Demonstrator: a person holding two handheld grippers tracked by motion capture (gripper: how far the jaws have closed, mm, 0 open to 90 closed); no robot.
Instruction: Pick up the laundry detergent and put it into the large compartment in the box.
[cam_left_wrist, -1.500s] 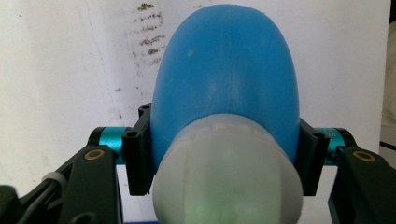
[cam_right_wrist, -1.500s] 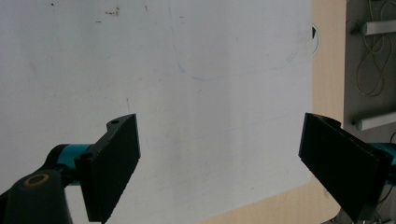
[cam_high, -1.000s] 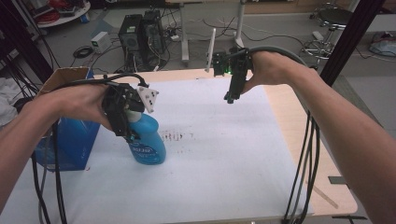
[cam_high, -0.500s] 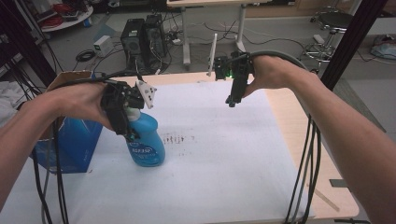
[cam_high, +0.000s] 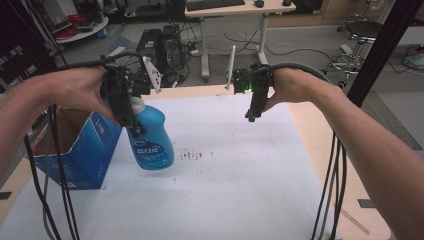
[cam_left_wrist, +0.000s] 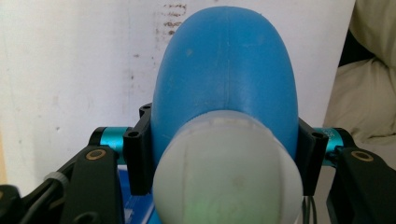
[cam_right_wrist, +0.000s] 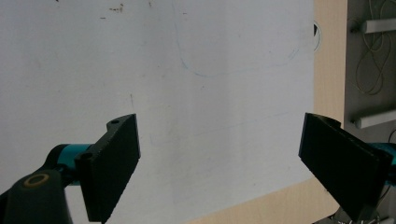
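Bottle, blue with pale cap, hangs tilted off white sheet near table's left edge, just beside blue box. Your left gripper clamps its neck; both jaws press bottle shoulders. Your right gripper hovers near far edge, jaws spread wide, nothing between them.

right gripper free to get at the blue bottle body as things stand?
Probably yes. The right gripper hangs open and holds nothing, and bare white table cover lies between it and the blue bottle. The left gripper clamps only the bottle's neck, leaving its near side exposed.
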